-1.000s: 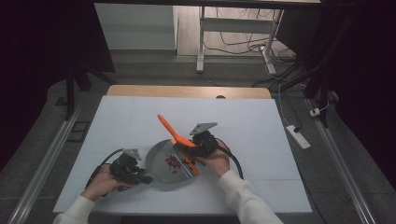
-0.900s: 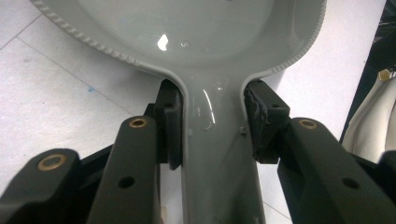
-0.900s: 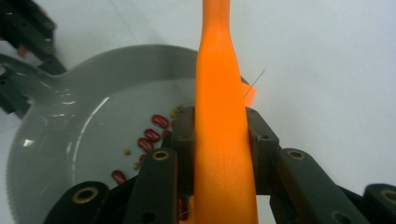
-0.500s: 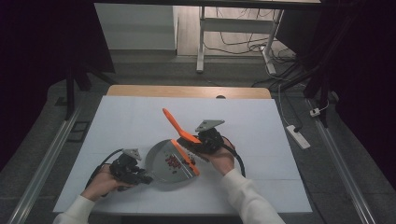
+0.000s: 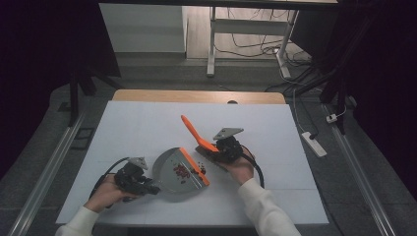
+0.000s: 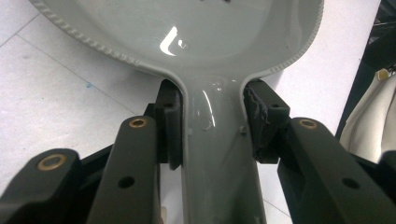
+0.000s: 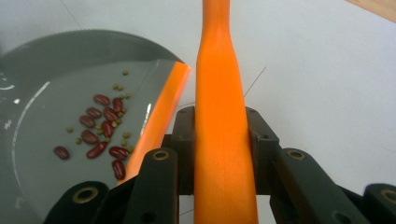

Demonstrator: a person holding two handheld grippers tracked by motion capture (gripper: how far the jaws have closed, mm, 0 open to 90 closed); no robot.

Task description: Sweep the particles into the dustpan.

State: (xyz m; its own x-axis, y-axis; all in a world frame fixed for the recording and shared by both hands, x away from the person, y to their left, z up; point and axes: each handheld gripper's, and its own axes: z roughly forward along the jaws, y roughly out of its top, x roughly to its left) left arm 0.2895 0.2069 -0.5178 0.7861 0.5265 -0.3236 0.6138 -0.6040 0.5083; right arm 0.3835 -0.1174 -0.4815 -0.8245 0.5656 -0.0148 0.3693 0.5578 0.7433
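While it lies flat on the white surface (image 5: 147,123), the grey dustpan (image 5: 173,173) shows a smooth, glossy plastic bowl with a finely ribbed rim and a bright orange strip (image 5: 194,166) along its straight front edge. Dark red beans (image 7: 100,128), oval and shiny, sit scattered inside it with a few small round green ones (image 7: 122,137); several more beans lie just beyond the orange edge on the surface. Its narrow grey handle (image 6: 215,154) runs back between the jaws of the left tool (image 5: 134,178), which are clenched on it from both sides. Just beside the pan's front edge, the right tool (image 5: 222,147) is clamped on the orange brush (image 5: 196,133), whose smooth, flattened handle widens toward the grip and slants up and away over the surface. A wooden strip (image 5: 196,96) borders the far side of the surface.
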